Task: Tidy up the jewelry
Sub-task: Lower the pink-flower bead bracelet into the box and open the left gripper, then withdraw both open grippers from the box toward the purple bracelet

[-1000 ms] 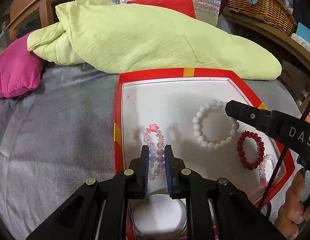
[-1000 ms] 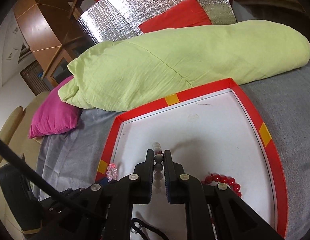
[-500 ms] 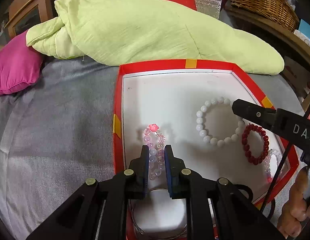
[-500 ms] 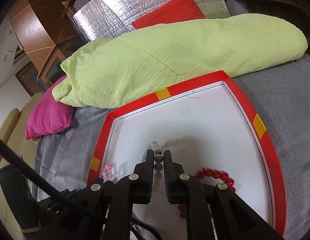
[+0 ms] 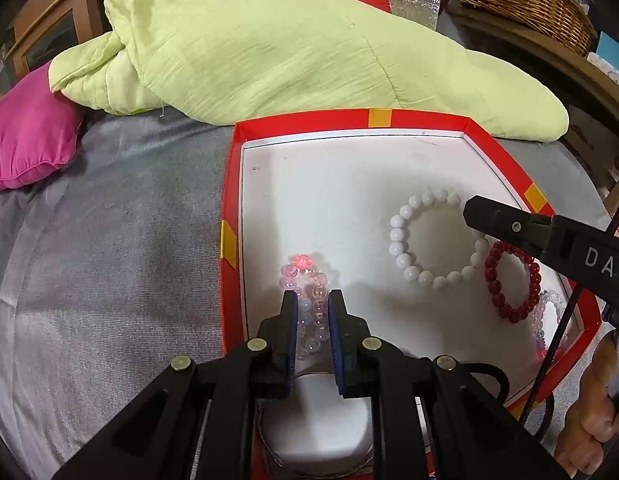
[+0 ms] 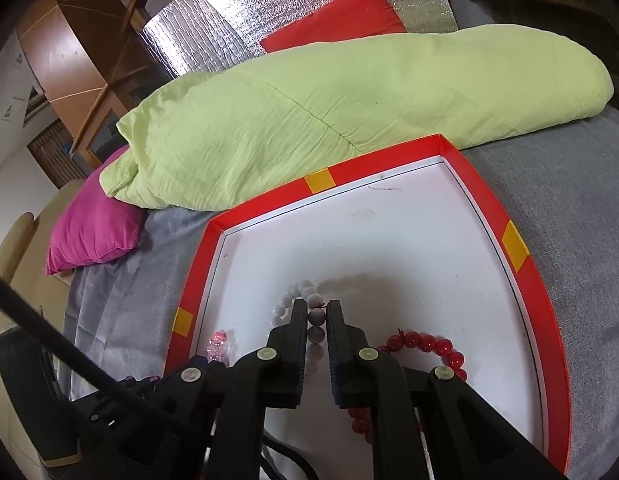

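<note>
Nothing has shifted: both grippers stay put. Left gripper [image 5: 312,312] pinches the pink bracelet [image 5: 307,304] by the tray's [image 5: 229,184] left edge, its loop stretching away ahead. Right gripper [image 6: 317,320] clamps the white bracelet [image 6: 305,300] mid-tray; red bracelet [image 6: 425,346] just right, far half bare.

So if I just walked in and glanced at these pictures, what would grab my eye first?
Probably the red-rimmed tray with its white floor, lying on a grey cover in front of a big lime-green quilt. Then the bracelets in it: the left tool is pinched on a pink beaded bracelet by the tray's left wall, and the right tool grips a white bead bracelet, with a red bracelet beside it.
</note>
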